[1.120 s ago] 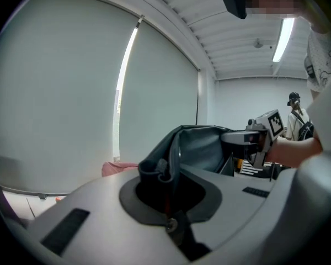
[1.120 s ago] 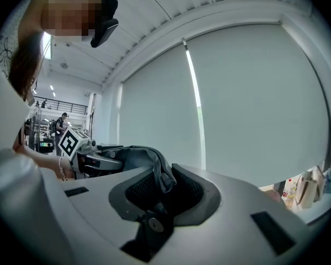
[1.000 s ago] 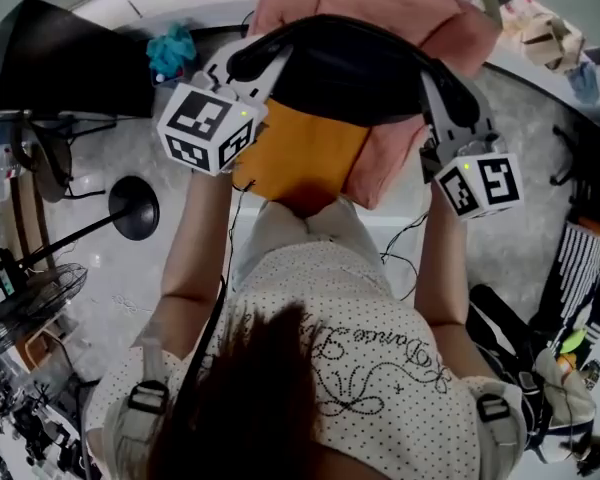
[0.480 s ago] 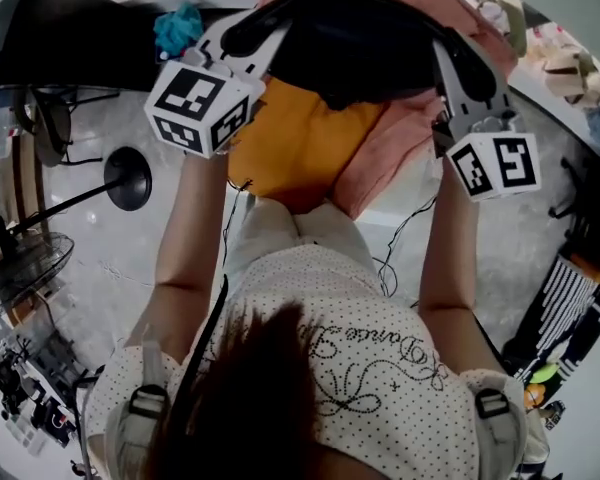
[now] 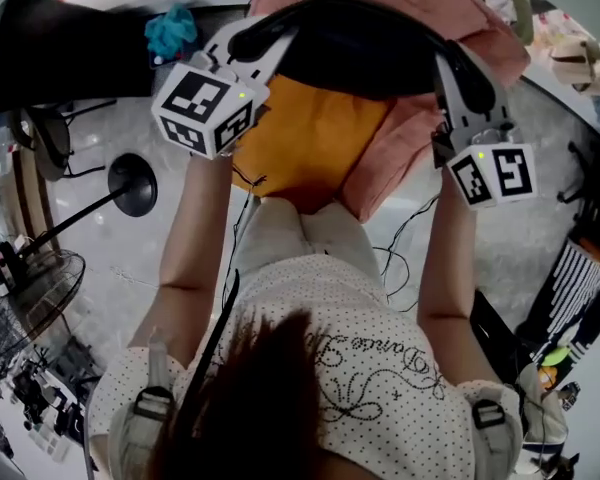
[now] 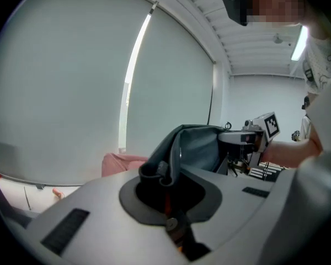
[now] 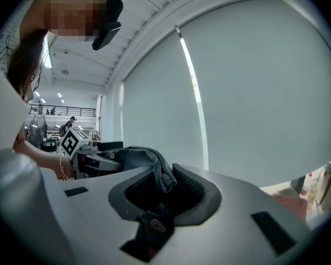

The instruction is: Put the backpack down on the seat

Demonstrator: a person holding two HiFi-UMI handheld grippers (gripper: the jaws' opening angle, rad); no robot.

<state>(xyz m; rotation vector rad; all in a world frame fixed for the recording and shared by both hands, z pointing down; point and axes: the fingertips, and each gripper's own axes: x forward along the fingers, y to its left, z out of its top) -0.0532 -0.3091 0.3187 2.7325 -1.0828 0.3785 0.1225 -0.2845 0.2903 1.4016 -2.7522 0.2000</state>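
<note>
Head view showed the backpack [image 5: 365,48] further over the far part of the orange seat [image 5: 310,153] than a second before, so more of the seat's near side lay uncovered. Both hands had carried it there together. The left gripper [image 5: 252,43] was clamped on a fold of the bag's dark fabric at the seat's left. The right gripper [image 5: 462,68] pinched another fold at the seat's right, with its jaws slightly less closed around the thicker bunch. Neither grip had loosened. A pink cloth [image 5: 405,148] lay along the seat's right and far sides, partly beneath the bag. Whether the bag's underside touched the seat could not be told. By my reading the placing was under way but unfinished: the bag hung between the two grippers and had yet to be lowered and released.
</note>
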